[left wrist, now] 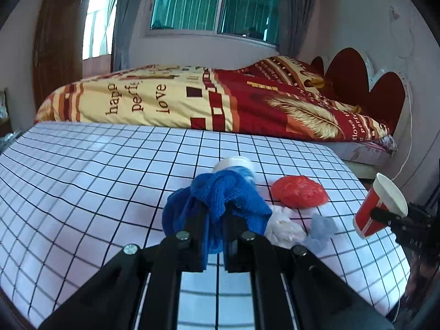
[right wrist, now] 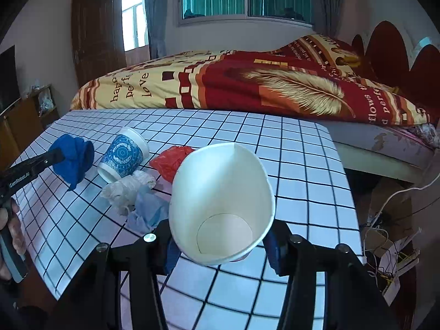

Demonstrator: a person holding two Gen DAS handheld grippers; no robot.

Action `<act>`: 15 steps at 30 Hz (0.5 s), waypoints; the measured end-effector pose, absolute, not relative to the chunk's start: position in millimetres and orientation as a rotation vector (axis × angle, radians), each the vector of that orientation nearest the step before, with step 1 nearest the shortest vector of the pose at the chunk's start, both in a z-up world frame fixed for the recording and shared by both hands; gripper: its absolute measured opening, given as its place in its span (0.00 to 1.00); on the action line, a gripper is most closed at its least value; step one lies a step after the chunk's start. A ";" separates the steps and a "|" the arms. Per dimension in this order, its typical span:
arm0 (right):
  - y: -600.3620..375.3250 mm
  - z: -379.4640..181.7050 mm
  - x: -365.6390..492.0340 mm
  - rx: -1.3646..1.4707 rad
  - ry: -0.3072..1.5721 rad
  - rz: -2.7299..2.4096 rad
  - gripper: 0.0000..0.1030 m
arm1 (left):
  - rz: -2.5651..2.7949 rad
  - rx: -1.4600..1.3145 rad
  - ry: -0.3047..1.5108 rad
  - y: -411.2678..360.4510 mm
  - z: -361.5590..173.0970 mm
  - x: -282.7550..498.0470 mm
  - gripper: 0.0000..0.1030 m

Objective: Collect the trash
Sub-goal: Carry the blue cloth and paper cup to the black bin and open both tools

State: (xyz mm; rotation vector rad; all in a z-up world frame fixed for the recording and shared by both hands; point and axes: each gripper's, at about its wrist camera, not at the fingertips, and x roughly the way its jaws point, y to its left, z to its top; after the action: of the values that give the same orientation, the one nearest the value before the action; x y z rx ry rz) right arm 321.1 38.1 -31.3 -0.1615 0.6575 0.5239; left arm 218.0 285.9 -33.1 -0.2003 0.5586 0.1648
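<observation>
**Both claws loaded, loose scraps waiting between them**

Over the left part of the grid-patterned white table [right wrist: 288, 148], the left gripper [left wrist: 213, 214] is clamping a bunched blue terry cloth [left wrist: 220, 200], its two fingers pressed together on the fabric and holding it just above the tabletop. Just beyond the cloth, a blue-patterned paper cup [right wrist: 122, 156] is lying on its side, its long axis running toward the far edge with the mouth facing that way. Right of it, mid-table, three scraps are sitting in a tight cluster: a crumpled white plastic bag [right wrist: 126, 189], a wad of pale blue tissue [right wrist: 148, 211] touching it on the near side, and a crumpled red plastic bag [right wrist: 170, 162] toward the far edge. Near the right edge, the right gripper [right wrist: 222, 244] is gripping a red-and-white paper cup [right wrist: 222, 200] by its base, mouth tilted up and away.

The cluster lies between the two claws, ahead and right of the left one, ahead and left of the right one; the tissue looks nearest to the right claw, so I'd guess the open cup could serve as the collector.

Only the left wrist view shows the held cup's red outside; the right wrist view shows its empty white inside and the fallen cup's pattern, which the cloth mostly hides from the left.
</observation>
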 end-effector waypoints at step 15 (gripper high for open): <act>-13.8 -15.8 246.8 -0.141 0.636 0.510 0.51 | 0.143 -0.133 0.596 225.8 -32.8 169.5 0.08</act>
State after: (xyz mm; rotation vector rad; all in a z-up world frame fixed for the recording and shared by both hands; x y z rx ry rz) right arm 246.8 -13.8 -15.8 -0.1409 0.6355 0.5102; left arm 169.5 225.8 -32.8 -0.1330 0.5958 0.1434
